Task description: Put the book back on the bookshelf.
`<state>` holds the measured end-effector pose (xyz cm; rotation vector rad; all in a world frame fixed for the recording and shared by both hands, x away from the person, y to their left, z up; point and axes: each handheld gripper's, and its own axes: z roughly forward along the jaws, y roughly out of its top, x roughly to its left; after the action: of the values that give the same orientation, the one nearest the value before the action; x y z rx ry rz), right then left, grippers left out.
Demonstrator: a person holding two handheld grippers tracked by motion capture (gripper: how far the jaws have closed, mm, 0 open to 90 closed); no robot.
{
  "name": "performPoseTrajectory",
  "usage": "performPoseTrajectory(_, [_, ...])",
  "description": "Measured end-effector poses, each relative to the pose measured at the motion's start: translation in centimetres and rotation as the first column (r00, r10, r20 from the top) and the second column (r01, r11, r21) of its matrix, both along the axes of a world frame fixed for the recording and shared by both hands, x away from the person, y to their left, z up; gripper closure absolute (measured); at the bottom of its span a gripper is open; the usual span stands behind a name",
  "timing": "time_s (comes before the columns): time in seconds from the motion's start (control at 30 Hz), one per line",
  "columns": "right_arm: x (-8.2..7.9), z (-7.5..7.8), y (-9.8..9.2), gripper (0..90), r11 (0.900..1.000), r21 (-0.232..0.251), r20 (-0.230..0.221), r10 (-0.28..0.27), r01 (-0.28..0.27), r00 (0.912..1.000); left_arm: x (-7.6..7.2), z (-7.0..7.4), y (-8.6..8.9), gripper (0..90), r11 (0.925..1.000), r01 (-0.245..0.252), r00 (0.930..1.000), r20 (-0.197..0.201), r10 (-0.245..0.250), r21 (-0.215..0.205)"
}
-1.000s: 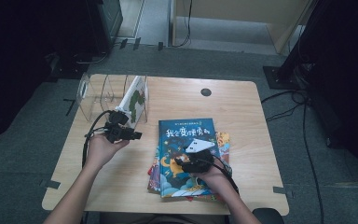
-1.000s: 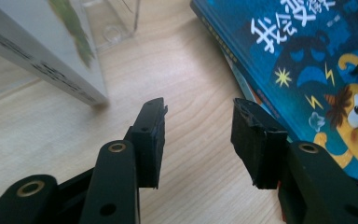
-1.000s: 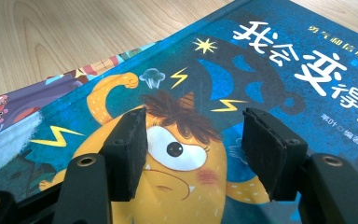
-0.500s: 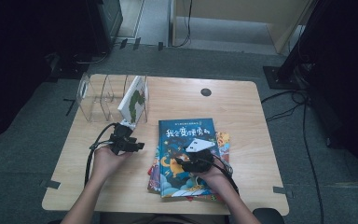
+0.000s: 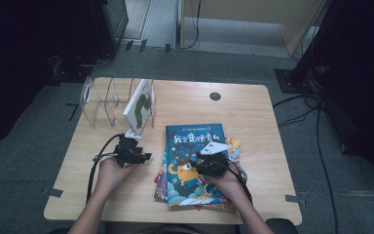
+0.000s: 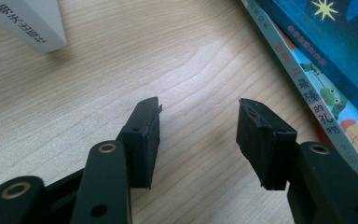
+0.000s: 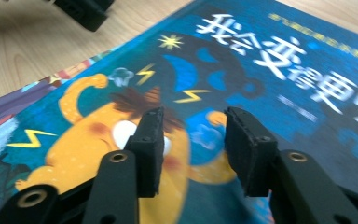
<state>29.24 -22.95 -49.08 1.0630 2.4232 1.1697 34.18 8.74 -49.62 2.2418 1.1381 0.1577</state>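
Observation:
A blue picture book (image 5: 192, 141) tops a stack of books on the wooden table (image 5: 253, 107). My right gripper (image 5: 202, 161) rests over its cover (image 7: 261, 70). Its jaws (image 7: 193, 114) have just been closing but still stand apart, with nothing between them. My left gripper (image 5: 145, 157) hovers low over bare wood just left of the stack. Its jaws (image 6: 198, 105) have just been opening and hold nothing. A white book with a green caterpillar (image 5: 140, 106) stands in a clear acrylic rack (image 5: 102, 100); its corner (image 6: 30, 23) is near the left gripper.
The edges of the lower books (image 6: 326, 98) jut out from under the blue one toward the left gripper. A round cable hole (image 5: 215, 96) sits at the table's far side. Cables trail from both grippers toward the near edge.
The left hand has drawn back from the rack toward the near side and sunk close to the tabletop beside the stack. The right hand has stayed on the blue book.

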Motion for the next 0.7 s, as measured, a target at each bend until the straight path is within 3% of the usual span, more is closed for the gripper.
performPoseTrajectory(0.23, [0.2,0.6,-2.7,72.0,0.997,0.013,-0.003,-0.073,0.073,0.9973,-0.8,-0.4,-0.2,47.1,0.9998,0.007,0.9974,0.072,-0.008,0.019])
performPoseTrajectory(0.3, [0.3,0.7,-3.5,75.3,0.995,0.016,-0.009,-0.094,0.094,0.9955,-0.9,-0.4,-0.2,50.8,0.9995,0.003,0.9959,0.090,-0.006,0.032])
performPoseTrajectory(0.5, [0.6,0.5,-5.5,83.4,0.989,0.016,-0.041,-0.148,0.149,0.9881,-0.2,-0.4,0.2,70.3,0.9996,-0.029,0.9977,0.062,0.029,-0.002])
performPoseTrajectory(0.6, [0.7,0.4,-6.5,85.2,0.985,0.016,-0.043,-0.173,0.174,0.9840,0.1,-0.2,0.3,77.2,0.9996,-0.027,0.9985,0.049,0.026,0.007])
performPoseTrajectory(0.7, [0.9,0.4,-7.7,86.1,0.978,0.013,-0.040,-0.208,0.209,0.9773,0.1,0.1,0.3,82.7,0.9999,0.001,0.9990,0.045,0.000,-0.016])
